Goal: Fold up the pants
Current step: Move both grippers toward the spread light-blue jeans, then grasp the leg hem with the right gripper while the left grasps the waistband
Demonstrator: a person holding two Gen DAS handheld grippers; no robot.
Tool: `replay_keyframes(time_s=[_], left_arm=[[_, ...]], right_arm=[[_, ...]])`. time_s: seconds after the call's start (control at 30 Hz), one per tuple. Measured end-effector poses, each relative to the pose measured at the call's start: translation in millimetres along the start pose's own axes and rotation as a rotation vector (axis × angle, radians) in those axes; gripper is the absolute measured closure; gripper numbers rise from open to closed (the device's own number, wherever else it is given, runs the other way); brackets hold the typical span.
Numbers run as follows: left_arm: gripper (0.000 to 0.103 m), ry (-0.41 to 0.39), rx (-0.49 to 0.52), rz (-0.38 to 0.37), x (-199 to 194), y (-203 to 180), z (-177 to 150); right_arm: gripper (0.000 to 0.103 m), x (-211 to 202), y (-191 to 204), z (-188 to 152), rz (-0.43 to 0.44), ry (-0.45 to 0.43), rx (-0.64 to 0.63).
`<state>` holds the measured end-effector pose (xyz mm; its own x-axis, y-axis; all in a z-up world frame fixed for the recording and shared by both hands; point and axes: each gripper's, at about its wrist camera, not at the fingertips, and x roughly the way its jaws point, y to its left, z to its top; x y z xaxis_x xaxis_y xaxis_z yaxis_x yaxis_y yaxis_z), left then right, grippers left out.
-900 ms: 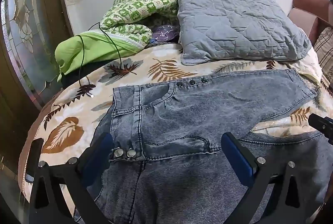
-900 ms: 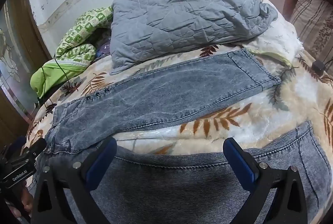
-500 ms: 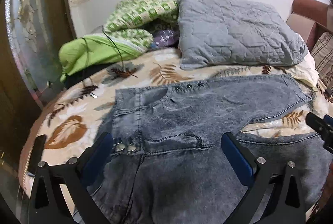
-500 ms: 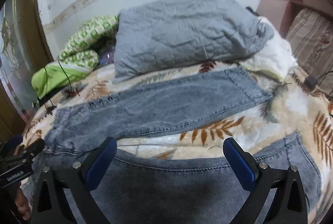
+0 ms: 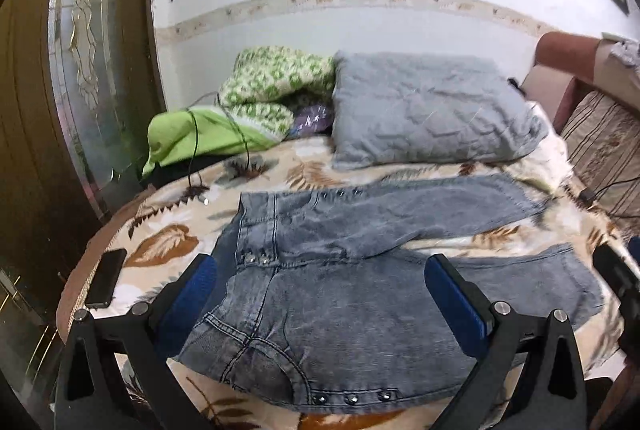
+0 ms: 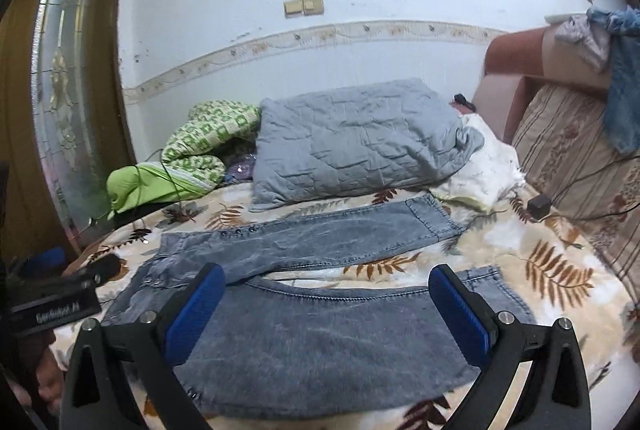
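Pants lie spread flat across the leaf-print blanket at frame centre, legs extending right. Left gripper and right gripper both stand wide apart above the pants, holding nothing.

The left gripper is hanging tilted downward with its jaws standing wide apart (nothing between the blue pads). The right gripper is doing likewise, jaws spread wide, gripping nothing.

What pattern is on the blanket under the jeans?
Brown and grey leaves on cream blanket, clearest in the right wrist view.
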<state>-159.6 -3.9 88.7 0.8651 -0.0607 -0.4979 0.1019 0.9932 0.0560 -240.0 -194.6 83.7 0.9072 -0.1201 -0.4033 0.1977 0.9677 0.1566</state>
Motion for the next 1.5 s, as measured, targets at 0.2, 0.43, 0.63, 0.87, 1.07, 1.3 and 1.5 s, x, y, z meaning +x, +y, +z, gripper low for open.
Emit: replay_keyframes(time_s=[0.2,0.43,0.63,0.87,1.07,1.3,1.5], left_arm=[[0.0,-0.045,0.008,-0.009,-35,1,10],[0.0,-0.03,-0.015,-0.025,-50,7,15],[0.0,-0.04,-0.021,-0.027,-51,7,14],[0.0,0.001,-0.003,-0.018,-32,4,15],[0.0,0.077,0.004,-0.012,7,14,20],[0.0,0.232,-0.079,0.146,115,72,41],[0.0,0.388,-0.178,0.246,220,137,50]], right_arm=[[0.0,-37,4,6,0.037,-0.035,0.01],[0.0,-57,13,18,0.055,-0.082,-0.004],[0.0,-55,11,20,0.054,-0.075,-0.002],[0.0,-37,7,15,0.047,-0.038,0.006],[0.0,-9,-10,20,0.035,0.021,0.036],[0.0,79,-79,54,-0.05,0.167,0.128],[0.0,189,-146,75,-0.061,0.322,0.183]])
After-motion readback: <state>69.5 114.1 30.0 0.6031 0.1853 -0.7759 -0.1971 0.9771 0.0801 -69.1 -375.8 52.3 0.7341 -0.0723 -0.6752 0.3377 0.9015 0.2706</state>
